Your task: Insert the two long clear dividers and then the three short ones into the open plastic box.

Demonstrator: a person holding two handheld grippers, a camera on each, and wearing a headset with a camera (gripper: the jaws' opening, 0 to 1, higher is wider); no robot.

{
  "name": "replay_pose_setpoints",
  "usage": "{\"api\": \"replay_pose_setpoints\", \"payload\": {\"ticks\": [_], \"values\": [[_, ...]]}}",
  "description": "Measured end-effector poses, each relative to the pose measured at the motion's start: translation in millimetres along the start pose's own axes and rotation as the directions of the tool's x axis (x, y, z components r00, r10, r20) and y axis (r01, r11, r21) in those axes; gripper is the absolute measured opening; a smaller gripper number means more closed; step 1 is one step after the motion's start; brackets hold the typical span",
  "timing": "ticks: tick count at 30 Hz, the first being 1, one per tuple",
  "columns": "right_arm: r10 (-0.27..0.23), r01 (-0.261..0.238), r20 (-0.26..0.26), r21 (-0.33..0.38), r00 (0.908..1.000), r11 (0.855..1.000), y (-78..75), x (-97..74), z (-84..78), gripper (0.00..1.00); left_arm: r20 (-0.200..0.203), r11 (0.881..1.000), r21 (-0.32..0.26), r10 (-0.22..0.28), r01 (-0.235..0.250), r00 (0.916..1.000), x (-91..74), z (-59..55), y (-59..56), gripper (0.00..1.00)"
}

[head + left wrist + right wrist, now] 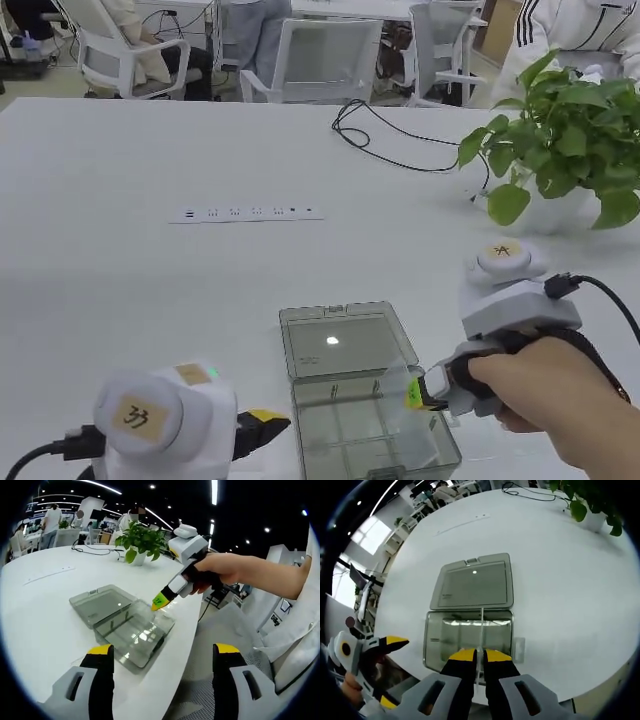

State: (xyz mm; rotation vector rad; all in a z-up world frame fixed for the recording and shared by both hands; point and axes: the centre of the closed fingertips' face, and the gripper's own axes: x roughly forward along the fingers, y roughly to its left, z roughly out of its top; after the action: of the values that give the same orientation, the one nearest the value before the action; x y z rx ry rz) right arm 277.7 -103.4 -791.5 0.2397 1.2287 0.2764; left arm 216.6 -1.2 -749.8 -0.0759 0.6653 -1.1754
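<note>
Pinching clear divider (481, 630) by near end: right claw (480, 655) clenched on it. Divider stands edge-on, long axis straight ahead from claw, crossing base of open plastic box (426, 640) toward hinge side. Box at near edge of counter (150, 270), lid (470, 585) lying flat beyond base. Left claw (163, 650) released, nothing in it, jaws wide, near box's left side. Right claw nearer, over base. Cannot tell whether divider is seated. Likely next: press straight down, divider upright, ends lined with wall slots.
</note>
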Motion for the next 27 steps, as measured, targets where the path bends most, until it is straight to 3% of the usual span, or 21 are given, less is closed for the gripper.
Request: {"api": "replay_pose_setpoints", "payload": {"ticks": [27], "values": [[0.000,0.000,0.006,-0.008,1.0000,1.000,0.1,2.9,1.7,0.07,-0.003,1.000,-0.007,-0.002,0.002,1.0000,0.8,-0.6,0.5,0.82]]}}
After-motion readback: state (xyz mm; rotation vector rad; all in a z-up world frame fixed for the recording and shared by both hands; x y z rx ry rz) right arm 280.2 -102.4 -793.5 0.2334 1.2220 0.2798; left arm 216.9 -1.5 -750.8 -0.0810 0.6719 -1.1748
